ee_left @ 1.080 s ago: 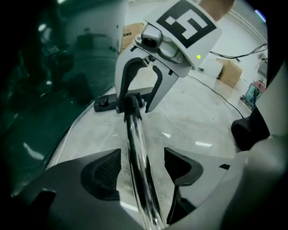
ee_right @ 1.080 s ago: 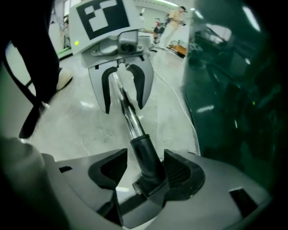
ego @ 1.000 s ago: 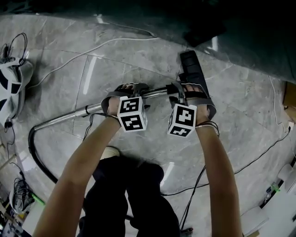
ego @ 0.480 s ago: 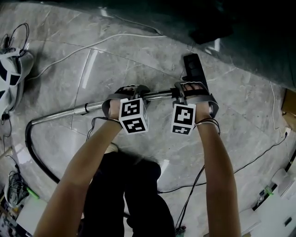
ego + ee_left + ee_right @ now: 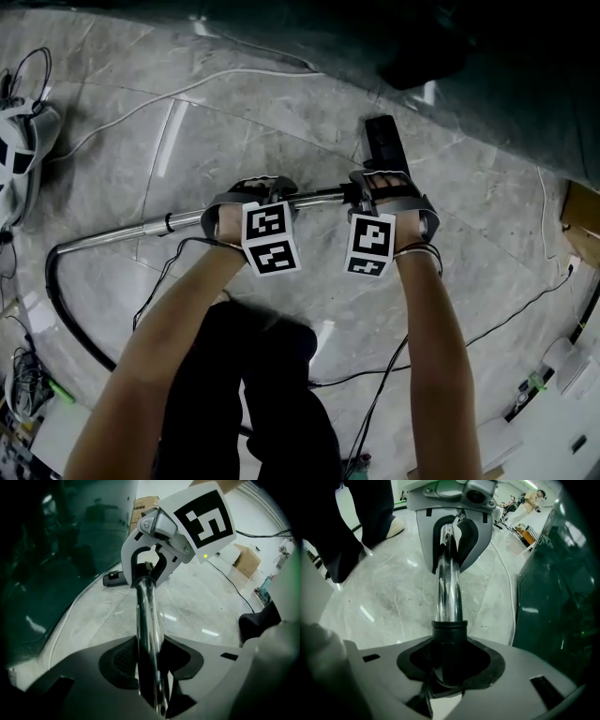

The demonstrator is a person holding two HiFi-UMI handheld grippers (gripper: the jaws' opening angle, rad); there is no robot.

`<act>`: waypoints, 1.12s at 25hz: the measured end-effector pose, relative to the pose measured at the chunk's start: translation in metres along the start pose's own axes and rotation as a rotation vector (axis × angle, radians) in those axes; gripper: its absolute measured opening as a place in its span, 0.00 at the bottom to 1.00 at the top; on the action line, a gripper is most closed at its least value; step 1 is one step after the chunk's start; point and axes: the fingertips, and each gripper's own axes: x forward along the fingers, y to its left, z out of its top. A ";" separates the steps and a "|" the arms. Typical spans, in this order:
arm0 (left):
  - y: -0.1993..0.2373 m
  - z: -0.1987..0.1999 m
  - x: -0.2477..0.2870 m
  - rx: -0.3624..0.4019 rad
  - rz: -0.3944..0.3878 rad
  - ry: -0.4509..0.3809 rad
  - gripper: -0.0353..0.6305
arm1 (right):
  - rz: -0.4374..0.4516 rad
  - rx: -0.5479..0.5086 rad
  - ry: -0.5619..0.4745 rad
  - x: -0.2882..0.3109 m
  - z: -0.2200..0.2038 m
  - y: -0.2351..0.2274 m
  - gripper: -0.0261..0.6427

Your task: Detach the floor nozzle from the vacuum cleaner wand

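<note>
Head view: wand (image 5: 187, 221) crosses open floor (image 5: 281, 122) mid-frame; floor nozzle (image 5: 384, 141) upper right, near a dark green surface (image 5: 487, 56).
Left gripper view: left gripper (image 5: 152, 660), just closed, clamps the wand.
Right gripper view: right gripper (image 5: 449, 660), just closed, clamps the black collar (image 5: 449, 634).

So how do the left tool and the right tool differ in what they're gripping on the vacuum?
The left tool clamps the bare chrome wand; the right tool clamps the black collar at the wand's end. The left tool sits farther from the floor nozzle, the right tool right beside it. Shared: both point steeply down, and both tools' jaws have just been closing onto these parts.
</note>
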 end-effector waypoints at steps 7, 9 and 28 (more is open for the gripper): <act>-0.017 0.007 -0.001 -0.026 -0.075 0.027 0.26 | 0.058 -0.013 -0.004 -0.007 -0.009 0.014 0.29; -0.022 0.007 -0.002 -0.020 -0.100 0.027 0.27 | 0.060 -0.019 -0.033 -0.010 -0.009 0.017 0.29; -0.038 0.009 -0.009 0.012 -0.192 0.018 0.29 | 0.118 -0.006 -0.034 -0.009 -0.019 0.031 0.29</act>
